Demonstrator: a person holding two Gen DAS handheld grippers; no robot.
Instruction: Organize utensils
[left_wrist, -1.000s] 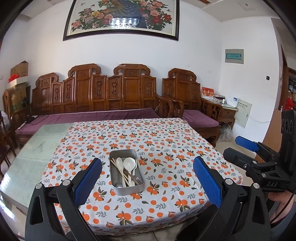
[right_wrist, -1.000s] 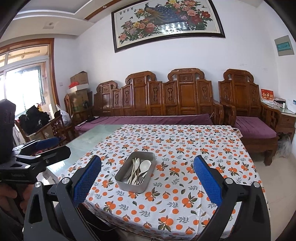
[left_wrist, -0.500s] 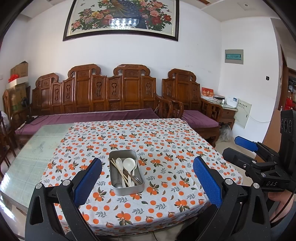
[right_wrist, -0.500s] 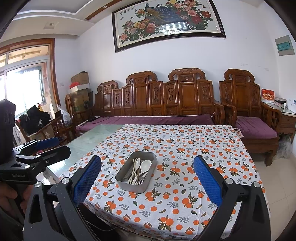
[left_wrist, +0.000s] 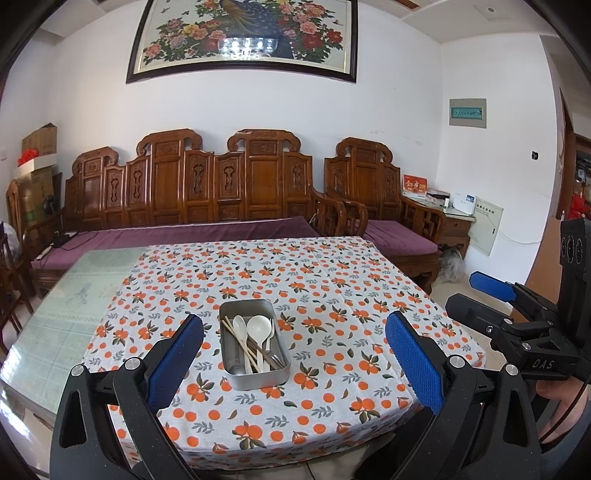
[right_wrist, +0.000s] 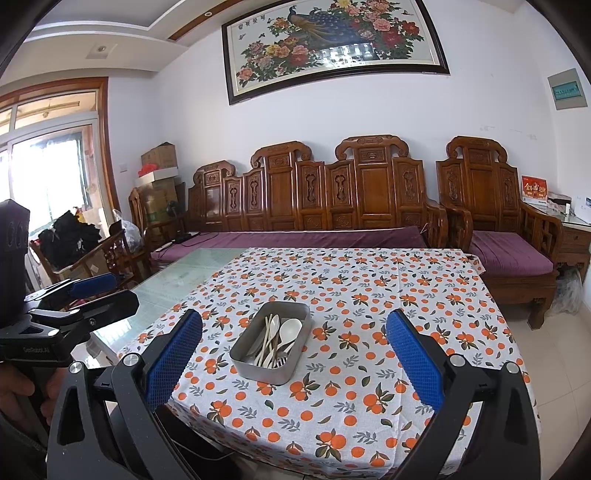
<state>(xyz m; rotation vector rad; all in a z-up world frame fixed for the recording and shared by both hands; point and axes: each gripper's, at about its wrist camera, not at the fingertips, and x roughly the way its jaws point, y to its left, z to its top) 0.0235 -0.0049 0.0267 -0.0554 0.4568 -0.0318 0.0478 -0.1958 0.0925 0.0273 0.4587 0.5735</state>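
Note:
A grey metal tin (left_wrist: 258, 376) (right_wrist: 246, 362) stands on the orange-print tablecloth (left_wrist: 332, 295) (right_wrist: 369, 332) near the table's front edge. Inside it lie white spoons (left_wrist: 257, 330) (right_wrist: 289, 329), wooden chopsticks (left_wrist: 238, 341) (right_wrist: 266, 338) and a metal fork (left_wrist: 273, 358). My left gripper (left_wrist: 293, 363) is held back from the table, open and empty, with the tin seen between its blue pads. My right gripper (right_wrist: 293, 363) hangs open and empty too, off the table's near right side. Each gripper shows at the edge of the other's view.
The cloth leaves a bare glass strip (left_wrist: 66, 295) (right_wrist: 177, 280) along the table's left side. A carved wooden sofa with purple cushions (left_wrist: 221, 206) (right_wrist: 332, 206) runs behind the table. A wooden chair (right_wrist: 110, 254) stands at the left, tiled floor (right_wrist: 546, 354) at the right.
Both views have drifted only slightly; the tin and utensils lie as before, and both grippers stay open.

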